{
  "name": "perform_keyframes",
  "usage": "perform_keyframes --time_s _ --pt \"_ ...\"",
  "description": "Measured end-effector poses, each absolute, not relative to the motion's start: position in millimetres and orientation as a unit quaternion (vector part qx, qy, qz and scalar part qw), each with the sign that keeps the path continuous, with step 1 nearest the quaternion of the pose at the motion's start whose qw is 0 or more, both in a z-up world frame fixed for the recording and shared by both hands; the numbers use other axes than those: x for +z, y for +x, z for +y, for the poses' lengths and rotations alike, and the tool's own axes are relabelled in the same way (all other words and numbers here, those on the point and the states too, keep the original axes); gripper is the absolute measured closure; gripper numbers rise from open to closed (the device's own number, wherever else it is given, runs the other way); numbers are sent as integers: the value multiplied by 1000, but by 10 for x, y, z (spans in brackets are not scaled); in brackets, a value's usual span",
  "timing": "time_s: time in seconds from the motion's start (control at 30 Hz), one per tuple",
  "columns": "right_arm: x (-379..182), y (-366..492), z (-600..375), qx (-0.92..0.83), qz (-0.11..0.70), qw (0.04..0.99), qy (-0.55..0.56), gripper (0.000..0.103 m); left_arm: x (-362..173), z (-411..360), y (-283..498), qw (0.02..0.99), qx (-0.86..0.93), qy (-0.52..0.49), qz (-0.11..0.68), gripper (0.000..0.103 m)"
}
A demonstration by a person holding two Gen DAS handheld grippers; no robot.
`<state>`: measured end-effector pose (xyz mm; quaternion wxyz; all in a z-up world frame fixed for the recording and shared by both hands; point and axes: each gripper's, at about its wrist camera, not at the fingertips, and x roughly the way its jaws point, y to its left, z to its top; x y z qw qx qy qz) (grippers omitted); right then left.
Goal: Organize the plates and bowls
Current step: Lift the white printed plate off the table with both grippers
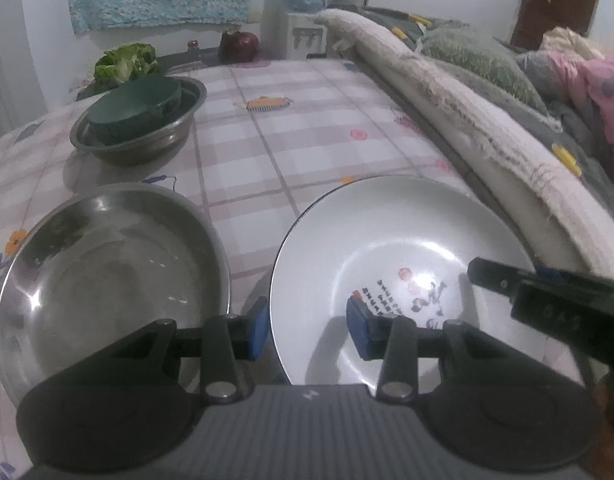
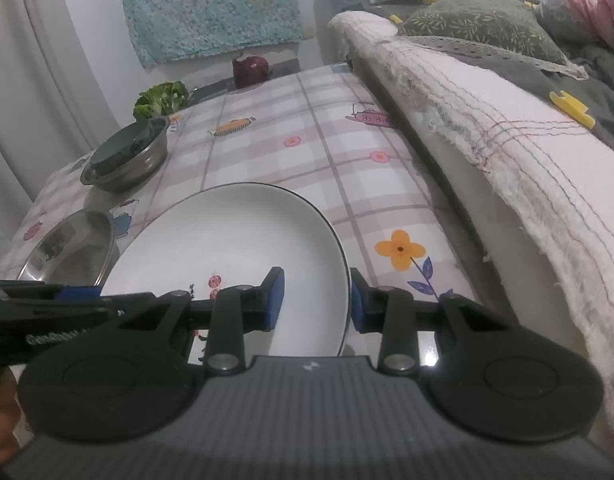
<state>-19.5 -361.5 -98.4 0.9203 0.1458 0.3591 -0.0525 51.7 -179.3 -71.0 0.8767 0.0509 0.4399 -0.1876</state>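
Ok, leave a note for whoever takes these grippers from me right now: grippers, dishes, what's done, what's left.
Left gripper: open, straddling the left rim of the white plate, not clamped.
Right gripper: open, straddling the plate's right rim.
Dishes: the plate lies on the tablecloth, with the empty near steel bowl beside it. The far steel bowl holds a dark green dish.
Done: apparently only that nesting.
Left: probably grip the plate, lift and stack it. The near bowl is unsorted.
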Motion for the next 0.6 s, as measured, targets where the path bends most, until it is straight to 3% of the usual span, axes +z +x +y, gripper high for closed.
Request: perform_keyframes --time_s 0.6 --pt "-862 -206 -3626 -52 349 922 160 70 -568 -1739 491 881 -189 31 433 61"
